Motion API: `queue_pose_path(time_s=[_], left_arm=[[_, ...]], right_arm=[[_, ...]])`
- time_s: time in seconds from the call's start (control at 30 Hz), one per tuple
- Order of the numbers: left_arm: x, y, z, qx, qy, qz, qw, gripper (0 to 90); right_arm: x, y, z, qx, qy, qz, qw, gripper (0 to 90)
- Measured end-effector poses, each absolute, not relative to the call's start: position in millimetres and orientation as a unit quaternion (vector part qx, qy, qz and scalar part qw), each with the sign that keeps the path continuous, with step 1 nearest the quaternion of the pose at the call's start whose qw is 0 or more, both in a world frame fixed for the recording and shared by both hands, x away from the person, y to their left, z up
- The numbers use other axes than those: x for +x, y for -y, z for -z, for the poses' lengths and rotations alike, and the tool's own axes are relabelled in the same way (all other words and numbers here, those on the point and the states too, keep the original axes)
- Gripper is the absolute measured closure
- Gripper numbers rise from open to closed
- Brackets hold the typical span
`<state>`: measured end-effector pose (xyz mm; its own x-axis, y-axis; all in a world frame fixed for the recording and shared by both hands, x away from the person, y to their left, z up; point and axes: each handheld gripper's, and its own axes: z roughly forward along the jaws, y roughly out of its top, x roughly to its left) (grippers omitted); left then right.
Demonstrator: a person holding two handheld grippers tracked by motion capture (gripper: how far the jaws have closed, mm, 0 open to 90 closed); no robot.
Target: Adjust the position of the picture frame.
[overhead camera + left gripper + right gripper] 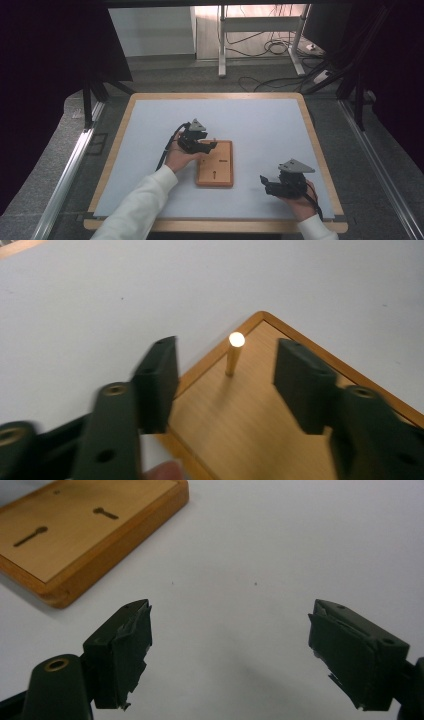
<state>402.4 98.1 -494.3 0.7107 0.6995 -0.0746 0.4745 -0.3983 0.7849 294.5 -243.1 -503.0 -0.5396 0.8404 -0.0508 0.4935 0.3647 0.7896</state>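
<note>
While a wooden board (pixel 215 165) lies flat near the middle of a pale grey table (pixel 150 130), a person works at it with a black two-jaw gripper in each hand. From above, the left gripper (pixel 212 145) sits over the board's far left corner, held by a hand in a white sleeve (pixel 140 200). Seen along that gripper (pixel 226 377), its jaws are spread apart, one off the board's edge over the table, the other over the board. Between them a thin wooden peg (pixel 233 355) stands upright in the board near its corner. Neither pad touches the peg; it stands free with a gap on each side. A fingertip (pixel 162 472) shows at the bottom edge of this view.

Nearer the person, the right gripper (pixel 265 182) rests to the right of the board, apart from it. Seen along this gripper (pixel 230 650), its jaws gape wide over bare table with nothing between them. To its upper left, the board (pixel 85 535) shows two dark keyhole-shaped slots (pixel 31 536) in its top face.
</note>
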Motion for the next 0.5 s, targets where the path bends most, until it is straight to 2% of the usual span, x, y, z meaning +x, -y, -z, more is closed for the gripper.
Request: queue_pose_path(time_s=[0.13, 0.33, 0.5], left_arm=[[385, -120, 489, 0.817, -0.357, -0.127, 0.434, 31.6], [358, -147, 491, 0.817, -0.357, -0.118, 0.438, 29.5], [341, -160, 492, 0.823, -0.344, -0.131, 0.433, 28.6]], right_arm=[[300, 241, 501, 0.414, -0.791, -0.387, 0.230, 17.7], [302, 233, 502, 0.392, -0.799, -0.395, 0.226, 17.8], [301, 228, 502, 0.376, -0.805, -0.398, 0.229, 18.0]])
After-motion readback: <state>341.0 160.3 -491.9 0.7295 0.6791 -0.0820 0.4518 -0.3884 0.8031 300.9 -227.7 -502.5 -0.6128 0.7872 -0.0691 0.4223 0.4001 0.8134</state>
